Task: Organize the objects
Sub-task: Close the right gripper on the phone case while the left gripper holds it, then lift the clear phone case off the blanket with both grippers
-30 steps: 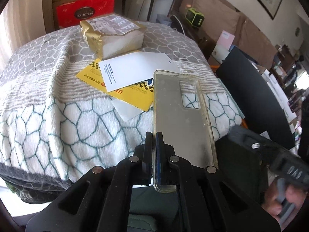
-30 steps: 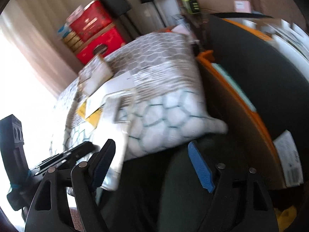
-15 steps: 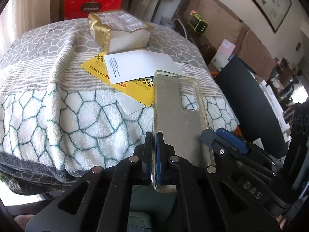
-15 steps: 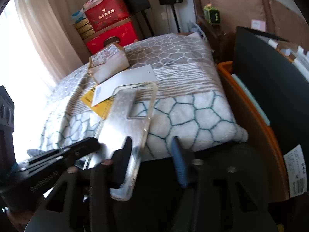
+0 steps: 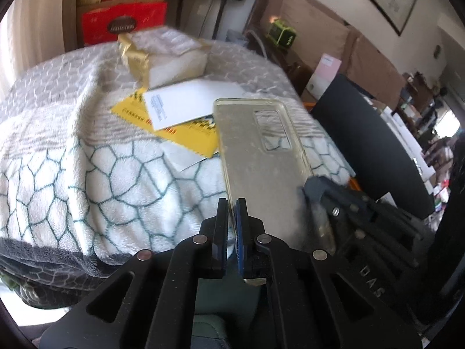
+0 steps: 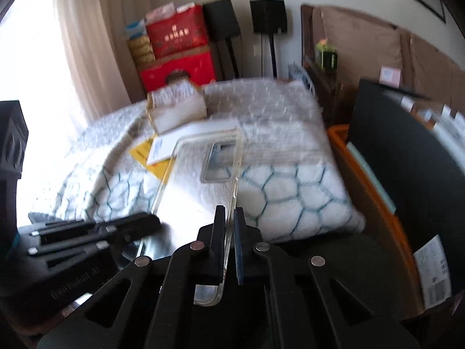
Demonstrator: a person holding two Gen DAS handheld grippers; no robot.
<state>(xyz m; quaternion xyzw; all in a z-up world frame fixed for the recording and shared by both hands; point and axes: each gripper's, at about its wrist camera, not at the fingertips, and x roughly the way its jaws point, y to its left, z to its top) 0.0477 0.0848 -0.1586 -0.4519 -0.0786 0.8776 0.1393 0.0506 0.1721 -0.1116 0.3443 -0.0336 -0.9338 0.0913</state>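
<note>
Above the near edge of the blanket, my right gripper had just swung in and clamped shut on the phone case that my left gripper still pinched, readying a handover.

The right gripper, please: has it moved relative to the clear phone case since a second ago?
Yes. The right gripper has swung in from beside the clear phone case and closed on its right edge, opposite the left gripper.
</note>
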